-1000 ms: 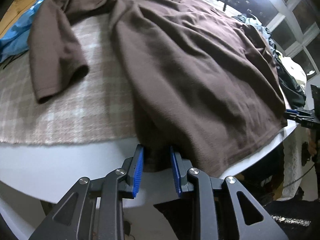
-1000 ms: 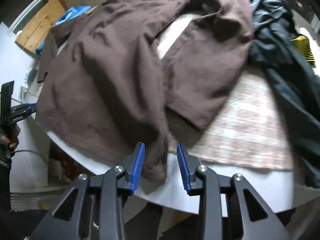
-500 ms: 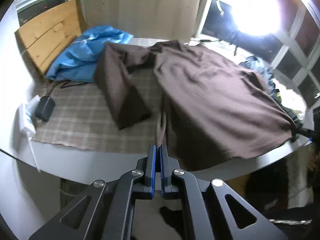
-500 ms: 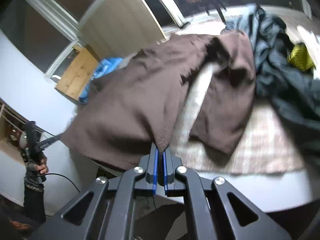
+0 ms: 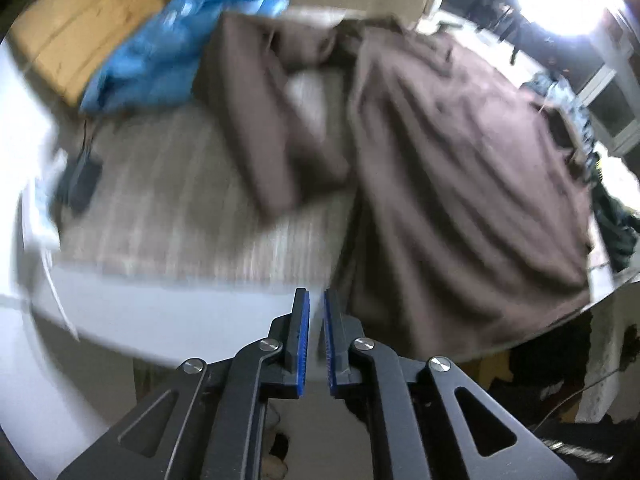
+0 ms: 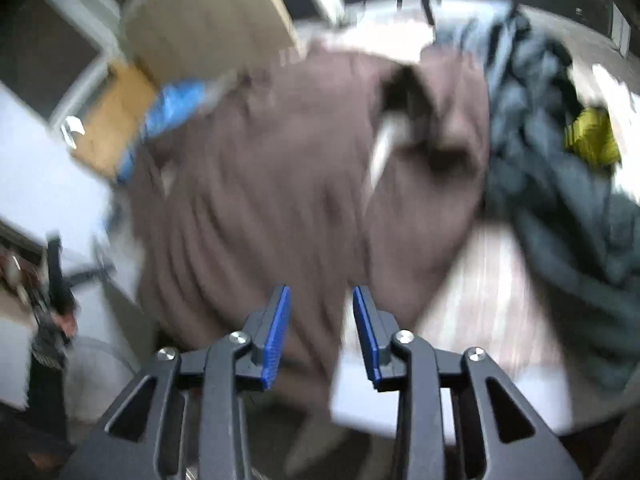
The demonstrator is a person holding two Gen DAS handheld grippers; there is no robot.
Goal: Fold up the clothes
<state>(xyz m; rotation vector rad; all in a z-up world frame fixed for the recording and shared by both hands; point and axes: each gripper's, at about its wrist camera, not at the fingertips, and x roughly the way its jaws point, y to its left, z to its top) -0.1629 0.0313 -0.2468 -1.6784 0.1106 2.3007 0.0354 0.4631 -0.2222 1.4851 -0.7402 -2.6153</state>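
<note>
Brown shirt (image 5: 460, 168) between blue garment (image 5: 160, 56), dark pile (image 6: 560, 184)

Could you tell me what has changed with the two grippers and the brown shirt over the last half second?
Both grippers let go: the left gripper and right gripper were pinched on the hem of the brown shirt and now stand open. The shirt stays spread over the table.
</note>
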